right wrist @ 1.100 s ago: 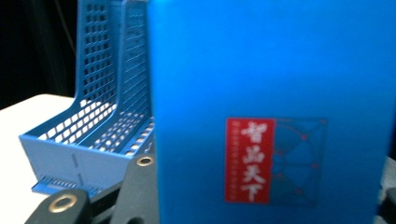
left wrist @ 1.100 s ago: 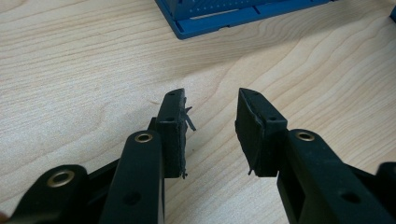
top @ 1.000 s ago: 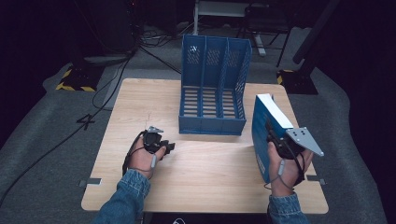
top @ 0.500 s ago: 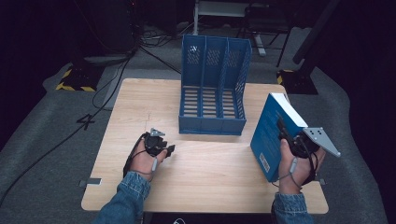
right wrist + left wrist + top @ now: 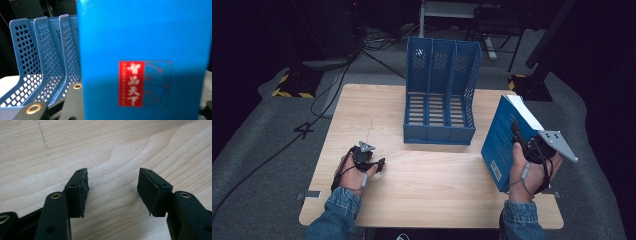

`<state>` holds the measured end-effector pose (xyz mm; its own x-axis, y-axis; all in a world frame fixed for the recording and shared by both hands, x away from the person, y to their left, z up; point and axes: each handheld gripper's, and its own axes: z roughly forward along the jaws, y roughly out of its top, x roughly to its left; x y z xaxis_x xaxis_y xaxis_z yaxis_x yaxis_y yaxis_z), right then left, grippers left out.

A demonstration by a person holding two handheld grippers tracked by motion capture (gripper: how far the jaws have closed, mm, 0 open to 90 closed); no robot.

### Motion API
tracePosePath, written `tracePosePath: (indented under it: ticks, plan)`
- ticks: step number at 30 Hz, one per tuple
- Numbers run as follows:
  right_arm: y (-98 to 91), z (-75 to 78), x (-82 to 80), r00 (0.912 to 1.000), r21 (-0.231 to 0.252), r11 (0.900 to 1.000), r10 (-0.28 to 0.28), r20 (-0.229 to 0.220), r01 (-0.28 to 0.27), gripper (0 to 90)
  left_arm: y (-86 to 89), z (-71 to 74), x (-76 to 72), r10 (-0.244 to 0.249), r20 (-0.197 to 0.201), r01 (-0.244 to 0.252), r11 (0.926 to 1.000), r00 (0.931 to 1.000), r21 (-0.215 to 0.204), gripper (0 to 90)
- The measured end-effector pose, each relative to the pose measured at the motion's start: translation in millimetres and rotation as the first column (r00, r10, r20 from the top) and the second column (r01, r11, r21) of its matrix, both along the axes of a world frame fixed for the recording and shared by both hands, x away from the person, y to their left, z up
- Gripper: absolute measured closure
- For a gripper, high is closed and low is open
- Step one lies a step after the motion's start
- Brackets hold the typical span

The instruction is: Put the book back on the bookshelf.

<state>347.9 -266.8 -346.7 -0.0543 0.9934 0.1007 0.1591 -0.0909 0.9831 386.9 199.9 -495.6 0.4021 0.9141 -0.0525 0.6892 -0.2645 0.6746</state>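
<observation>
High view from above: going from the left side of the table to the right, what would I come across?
Left gripper, resting open on the table → blue file rack standing at the middle → blue book, held upright by the right gripper.

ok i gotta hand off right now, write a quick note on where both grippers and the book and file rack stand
Left gripper: open and holding nothing, resting low on the wooden table at its near left.
Right gripper: shut on the blue book, which it holds upright and slightly tilted above the table's right edge.
Blue file rack: stands at the middle back of the table, all three slots empty.
Done: book picked up.
Left, probably: put the book into one of the rack's slots; the nearest is the right one.
</observation>
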Motion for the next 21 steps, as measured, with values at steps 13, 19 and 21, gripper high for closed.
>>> tracePosePath:
  ticks: [13,19,21]
  plan:
    - [23.8,26.8,22.2,0.9999,-0.011,0.9999,0.013,0.005,-0.013,61.6,12.4,-4.6,6.0,0.060,0.014,-0.060,0.9979,0.9981,0.023,26.2]
    - [36.6,46.0,34.0,0.9998,-0.025,0.9995,0.018,0.009,-0.017,61.6,15.8,-8.6,6.5,0.065,0.042,-0.065,0.9978,0.9970,0.011,21.0]
    - [39.8,51.1,38.3,0.9997,-0.024,0.9994,0.024,0.007,-0.024,61.6,15.8,-8.7,6.6,0.066,0.042,-0.066,0.9978,0.9969,0.008,21.0]
